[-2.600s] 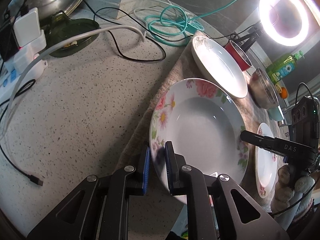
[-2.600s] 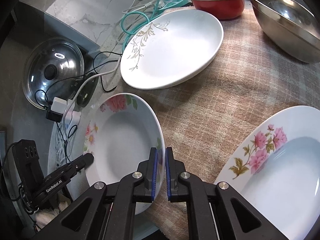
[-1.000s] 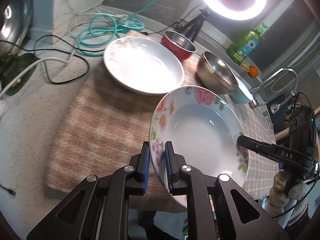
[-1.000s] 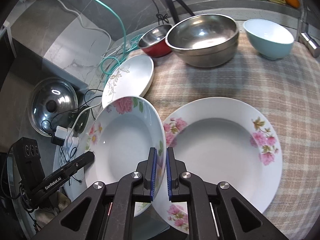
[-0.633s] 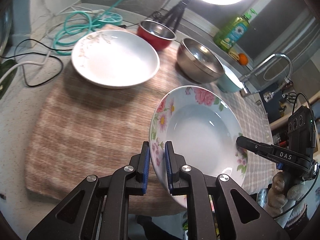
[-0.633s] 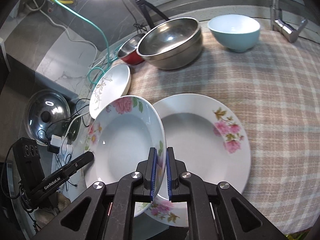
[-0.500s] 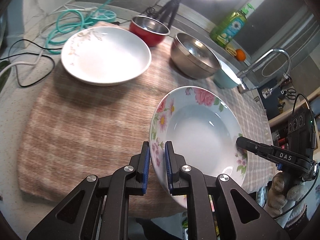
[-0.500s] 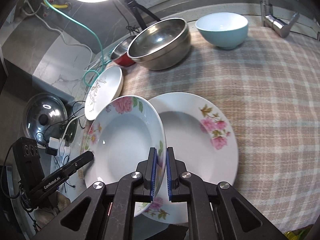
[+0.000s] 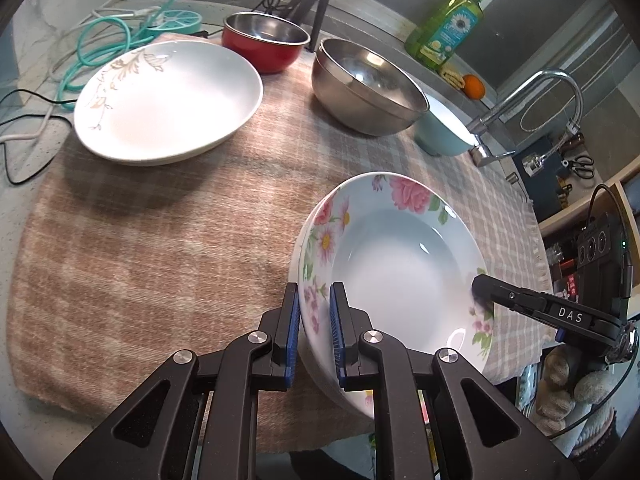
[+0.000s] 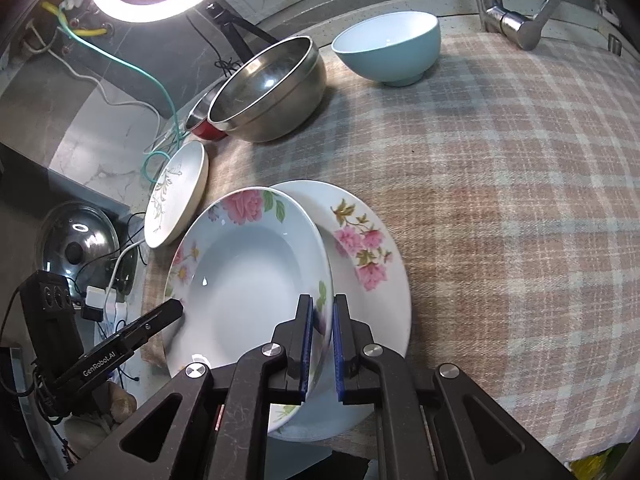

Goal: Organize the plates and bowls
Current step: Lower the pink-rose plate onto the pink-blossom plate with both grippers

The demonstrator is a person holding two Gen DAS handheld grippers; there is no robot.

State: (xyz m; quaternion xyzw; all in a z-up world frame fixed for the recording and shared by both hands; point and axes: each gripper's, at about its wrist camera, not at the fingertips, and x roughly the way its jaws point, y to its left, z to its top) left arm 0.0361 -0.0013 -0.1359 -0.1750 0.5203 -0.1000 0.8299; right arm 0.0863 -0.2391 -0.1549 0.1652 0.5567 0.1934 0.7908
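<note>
Now stacking: both grippers, left gripper [image 9: 314, 330] and right gripper [image 10: 320, 346], pinching rose plate [image 10: 248, 276] over second floral plate [image 10: 368, 248] near cloth's [image 10: 520, 200] front edge; next, lower and release.

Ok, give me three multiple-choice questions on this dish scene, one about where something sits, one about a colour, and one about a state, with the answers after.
1. Where does the steel mixing bowl sit?
A. Between the red bowl and the light blue bowl
B. Inside the sink
C. On top of the leaf-pattern plate

2. What colour are the pads on the gripper fingers?
A. Orange
B. Blue
C. White

3. What is the state of the floral plate?
A. Lying alone, untouched
B. Gripped at its rim by both grippers, over a second floral plate
C. Broken in pieces

Answers: 1 A, the right wrist view shows it flanked by those two bowls. 2 B, blue strips line the jaws. 3 B, the left gripper and right gripper each clamp its rim.
</note>
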